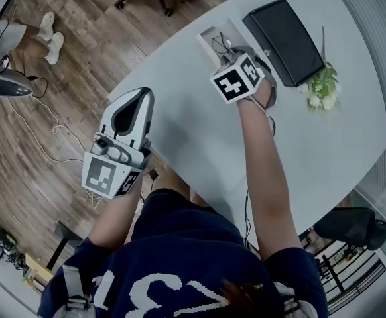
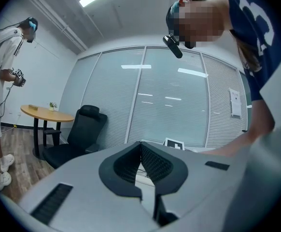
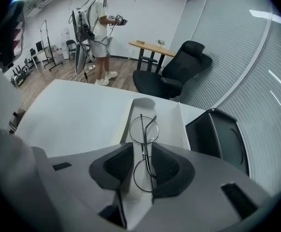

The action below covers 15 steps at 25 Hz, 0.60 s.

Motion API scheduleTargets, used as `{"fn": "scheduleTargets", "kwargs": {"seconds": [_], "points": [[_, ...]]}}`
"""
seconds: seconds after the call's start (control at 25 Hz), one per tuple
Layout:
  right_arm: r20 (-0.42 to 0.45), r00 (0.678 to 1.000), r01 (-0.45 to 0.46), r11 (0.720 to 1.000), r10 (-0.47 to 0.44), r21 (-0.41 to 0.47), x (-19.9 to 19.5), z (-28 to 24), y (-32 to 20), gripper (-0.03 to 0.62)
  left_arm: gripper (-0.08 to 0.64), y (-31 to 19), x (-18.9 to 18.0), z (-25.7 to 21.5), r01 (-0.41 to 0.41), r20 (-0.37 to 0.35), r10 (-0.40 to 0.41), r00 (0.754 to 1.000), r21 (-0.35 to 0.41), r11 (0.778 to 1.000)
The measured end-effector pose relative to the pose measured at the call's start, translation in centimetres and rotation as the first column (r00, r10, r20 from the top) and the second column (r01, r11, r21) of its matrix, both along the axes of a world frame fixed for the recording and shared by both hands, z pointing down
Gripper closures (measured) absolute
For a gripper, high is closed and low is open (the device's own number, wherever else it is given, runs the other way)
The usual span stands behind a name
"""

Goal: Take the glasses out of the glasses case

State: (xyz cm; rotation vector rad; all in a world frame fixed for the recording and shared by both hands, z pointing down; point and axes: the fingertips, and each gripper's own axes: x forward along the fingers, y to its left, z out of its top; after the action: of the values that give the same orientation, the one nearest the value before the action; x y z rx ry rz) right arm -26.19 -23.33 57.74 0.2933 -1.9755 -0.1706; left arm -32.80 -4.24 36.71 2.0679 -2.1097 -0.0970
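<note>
Table point(image 1: 180, 131), upper right: glasses point(image 3: 144, 129) lie in the open glasses case point(image 3: 172, 122). Right gripper point(image 3: 140, 158) straddles them wide open, gripping nothing, lining up the pinch; left gripper point(image 2: 140, 149) closed, empty.

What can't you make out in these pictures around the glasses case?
Head view: the right gripper covers most of the glasses case and what lies inside.
Right gripper view: its own body hides the case's near end.
Left gripper view: the left gripper blocks the case with its body.

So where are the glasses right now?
In the right gripper view the glasses lie in the open white case, between the open jaws of the right claw, with a black box just to the right.
</note>
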Motion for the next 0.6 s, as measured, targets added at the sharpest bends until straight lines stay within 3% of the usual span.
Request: {"fn": "scheduleTargets", "kwargs": {"seconds": [0.12, 0.32, 0.48, 0.6], "points": [[-0.018, 1.000, 0.016, 1.000, -0.015, 0.015, -0.2, 0.3, -0.4, 0.467, 0.546, -0.1, 0.3, 0.2, -0.001, -0.005, 0.001, 1.000, -0.004, 1.000], [0.024, 1.000, 0.017, 1.000, -0.018, 0.012, -0.6, -0.9, -0.3, 0.563, 0.546, 0.4, 0.3, -0.2, 0.002, -0.015, -0.002, 1.000, -0.007, 1.000], [0.173, 0.985, -0.015, 1.000, 0.018, -0.015, -0.9, -2.3, 0.0, 0.565, 0.546, 0.6, -0.2, 0.3, 0.012, 0.000, -0.012, 1.000, -0.006, 1.000], [0.333, 0.942, -0.042, 0.999, 0.050, -0.031, -1.3, -5.7, 0.1, 0.565, 0.546, 0.5, -0.6, -0.5, 0.017, 0.015, -0.018, 1.000, 0.011, 1.000]]}}
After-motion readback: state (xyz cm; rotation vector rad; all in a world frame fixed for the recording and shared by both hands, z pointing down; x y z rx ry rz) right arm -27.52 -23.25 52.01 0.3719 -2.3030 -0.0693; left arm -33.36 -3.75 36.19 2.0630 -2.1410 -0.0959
